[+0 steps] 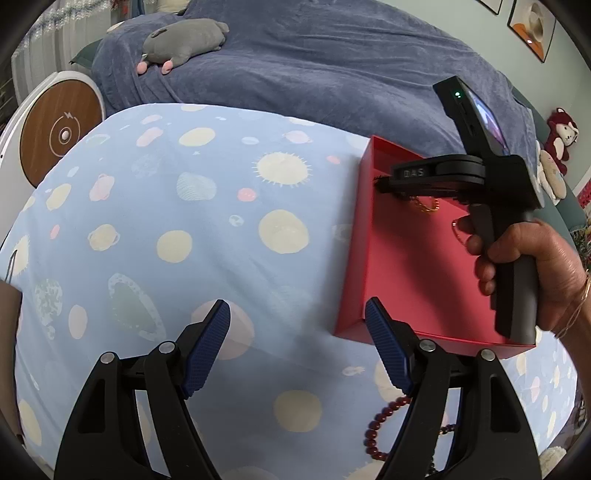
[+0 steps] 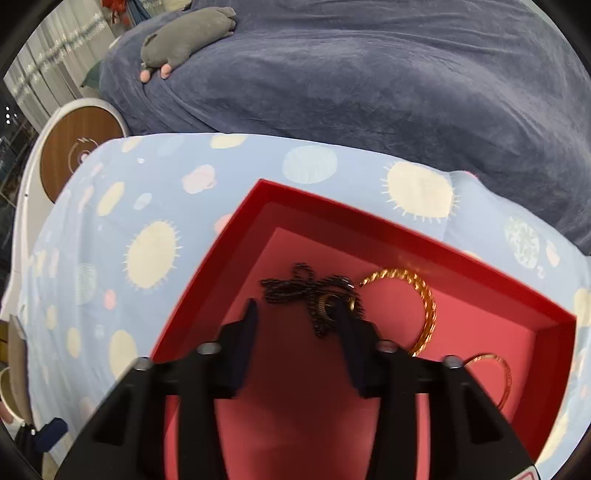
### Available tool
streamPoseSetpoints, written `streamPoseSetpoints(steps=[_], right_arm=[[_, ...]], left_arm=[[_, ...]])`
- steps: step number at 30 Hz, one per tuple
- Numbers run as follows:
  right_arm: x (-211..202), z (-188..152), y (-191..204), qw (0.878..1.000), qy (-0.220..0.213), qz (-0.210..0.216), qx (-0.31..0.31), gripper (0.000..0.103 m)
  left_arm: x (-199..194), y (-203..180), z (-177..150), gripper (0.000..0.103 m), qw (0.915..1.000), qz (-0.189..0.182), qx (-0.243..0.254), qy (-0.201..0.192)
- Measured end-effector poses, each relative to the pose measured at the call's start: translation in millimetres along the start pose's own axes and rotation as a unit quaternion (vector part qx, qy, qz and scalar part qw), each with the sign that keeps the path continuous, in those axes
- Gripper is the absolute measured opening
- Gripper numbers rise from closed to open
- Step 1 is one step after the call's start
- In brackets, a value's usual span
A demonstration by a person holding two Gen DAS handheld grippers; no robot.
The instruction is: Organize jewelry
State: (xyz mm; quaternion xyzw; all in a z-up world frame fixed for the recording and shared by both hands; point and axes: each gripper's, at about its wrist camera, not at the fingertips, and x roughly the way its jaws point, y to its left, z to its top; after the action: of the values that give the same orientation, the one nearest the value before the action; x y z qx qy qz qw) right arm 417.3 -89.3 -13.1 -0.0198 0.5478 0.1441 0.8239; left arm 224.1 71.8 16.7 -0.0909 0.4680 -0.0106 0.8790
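Bedroom; planet-print sheet over the bed. My left gripper gapes wide, empty, lower centre. Red bead string lies on the sheet at lower right, not yet boxed. Right of centre, red box holds black chain, gold bangle, thin hoop. Right gripper spread open, holding nothing.

A home bedroom is shown: a bed is covered by a blue-grey blanket, a grey plush toy is laid there, and framed pictures are hung on the wall.
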Motion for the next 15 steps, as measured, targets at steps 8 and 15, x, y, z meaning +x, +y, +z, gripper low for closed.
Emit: streamPoseSetpoints(steps=[8, 15], right_arm=[[-37.4, -17.5, -19.1, 1.0, -0.023, 0.013, 0.006, 0.003], [-120.2, -66.4, -18.5, 0.996, -0.059, 0.063, -0.003, 0.003]], left_arm=[[-6.2, 1.4, -0.1, 0.072, 1.0, 0.0, -0.007, -0.004], [-30.1, -13.1, -15.2, 0.072, 0.9999, -0.007, 0.005, -0.008]])
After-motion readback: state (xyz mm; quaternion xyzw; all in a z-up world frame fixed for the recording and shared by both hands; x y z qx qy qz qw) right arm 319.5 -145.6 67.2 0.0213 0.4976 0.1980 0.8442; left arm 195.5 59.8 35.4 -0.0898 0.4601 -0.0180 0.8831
